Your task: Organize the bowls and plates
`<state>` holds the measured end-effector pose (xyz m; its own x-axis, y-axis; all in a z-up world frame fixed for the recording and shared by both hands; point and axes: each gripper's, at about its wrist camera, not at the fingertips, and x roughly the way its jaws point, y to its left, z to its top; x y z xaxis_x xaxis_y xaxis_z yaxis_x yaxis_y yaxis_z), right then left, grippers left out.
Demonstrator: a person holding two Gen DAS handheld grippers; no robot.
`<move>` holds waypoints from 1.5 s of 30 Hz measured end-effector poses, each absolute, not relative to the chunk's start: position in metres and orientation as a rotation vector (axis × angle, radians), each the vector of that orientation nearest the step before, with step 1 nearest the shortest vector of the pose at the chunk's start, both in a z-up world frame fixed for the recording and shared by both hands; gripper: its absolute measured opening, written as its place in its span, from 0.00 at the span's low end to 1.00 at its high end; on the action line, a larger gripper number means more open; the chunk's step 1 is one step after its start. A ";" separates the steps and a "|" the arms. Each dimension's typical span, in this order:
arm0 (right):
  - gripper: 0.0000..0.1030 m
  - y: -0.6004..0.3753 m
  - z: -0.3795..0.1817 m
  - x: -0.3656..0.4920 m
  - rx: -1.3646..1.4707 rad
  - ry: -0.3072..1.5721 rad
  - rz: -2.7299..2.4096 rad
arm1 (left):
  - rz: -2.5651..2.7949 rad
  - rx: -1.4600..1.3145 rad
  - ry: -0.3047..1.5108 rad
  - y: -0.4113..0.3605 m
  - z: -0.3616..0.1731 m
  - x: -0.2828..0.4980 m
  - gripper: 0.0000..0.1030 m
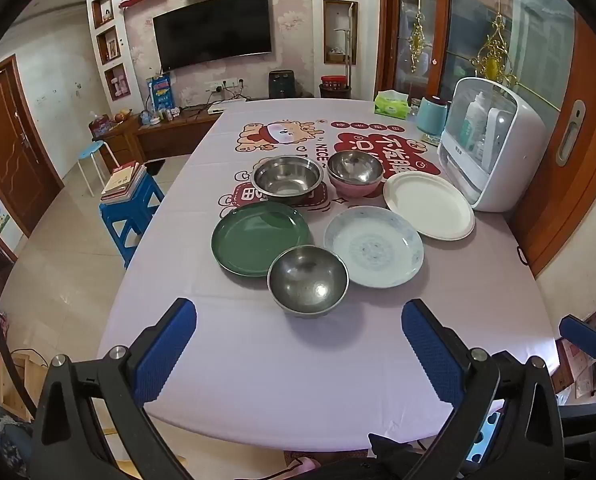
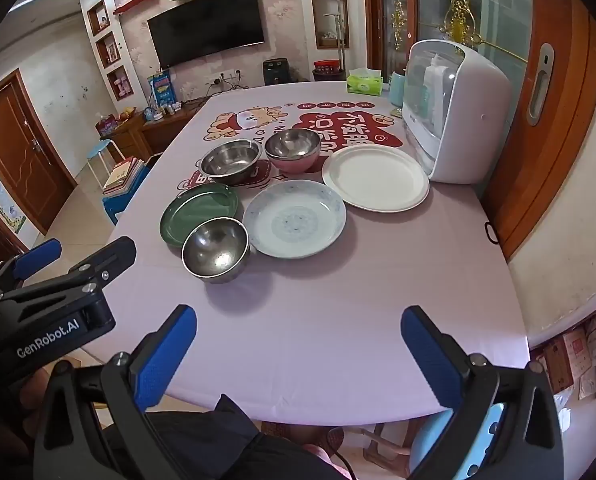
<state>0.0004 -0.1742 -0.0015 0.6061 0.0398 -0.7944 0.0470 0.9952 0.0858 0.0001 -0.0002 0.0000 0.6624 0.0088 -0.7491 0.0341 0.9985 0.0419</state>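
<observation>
The left gripper (image 1: pixel 299 334), with its blue-padded fingers spread wide and nothing between them, hangs over the near edge of the lilac-clothed table (image 1: pixel 298 380). The right gripper (image 2: pixel 299 340) is just as wide apart and just as empty, poised over the same bare stretch of cloth.

Taking the small round steel bowl (image 1: pixel 308 280) as the landmark: it is the nearest dish to both tools, and it overlaps the near rim of the dark green shallow plate (image 1: pixel 259 238), which lies just behind it to the left. Just behind it to the right lies the pale blue patterned china plate (image 1: pixel 373 246). Further back and right is the large white plate (image 1: pixel 428 205), close against the white countertop cabinet with a clear door (image 1: pixel 494 144). Well behind the landmark stand the wide flat-bottomed steel bowl (image 1: pixel 287 179) and, to its right, the pink bowl with a steel lining (image 1: pixel 355 174).

Nothing is stacked: three plates and three bowls lie singly. By my reading the sorting has not begun, and all of the gathering of plates with plates and bowls with bowls remains.
</observation>
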 end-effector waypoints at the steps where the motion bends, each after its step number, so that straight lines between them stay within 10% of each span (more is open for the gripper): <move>1: 0.99 -0.174 -0.002 0.001 0.102 0.921 -0.004 | -0.012 0.055 0.847 0.000 0.000 0.000 0.99; 45: 0.99 -0.155 0.002 0.009 0.115 0.920 -0.040 | -0.043 0.003 0.835 0.021 0.001 0.018 0.97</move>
<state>0.0091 -0.1555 0.0020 0.6059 0.0145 -0.7954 0.0839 0.9931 0.0821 0.0185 0.0209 0.0009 0.6702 -0.0367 -0.7412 0.0390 0.9991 -0.0141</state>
